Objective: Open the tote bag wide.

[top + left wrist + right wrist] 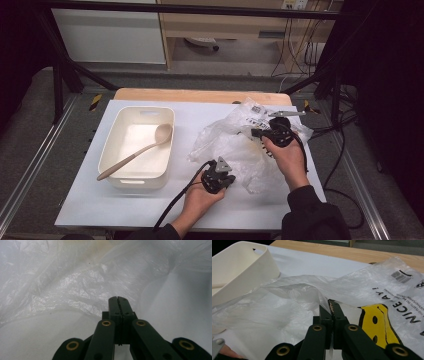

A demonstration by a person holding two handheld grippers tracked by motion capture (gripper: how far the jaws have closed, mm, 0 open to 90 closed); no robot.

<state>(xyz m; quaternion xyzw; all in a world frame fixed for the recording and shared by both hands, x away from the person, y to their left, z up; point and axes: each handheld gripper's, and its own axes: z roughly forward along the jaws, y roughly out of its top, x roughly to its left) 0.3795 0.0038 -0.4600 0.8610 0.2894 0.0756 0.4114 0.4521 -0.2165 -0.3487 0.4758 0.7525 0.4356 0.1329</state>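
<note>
The left tongs [220, 178] are sitting pressed together at the near edge of the plastic bag [235, 145], apparently holding nothing. Just beyond, the bag is lying crumpled on the right half of the white surface [100, 200]. The right tongs [332, 305] are pinching a fold of it at its far right side. Judging by this, the handling is only getting underway. Farther left, a spoon [135, 152] is resting in the tub [167, 117].

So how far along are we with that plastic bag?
Early. The wooden spoon already lies in the cream bin. In hand: the right gripper is shut on the plastic bag's film; the left gripper is shut, bare, at its near edge. The crumpled bag is not yet opened or flattened.
</note>
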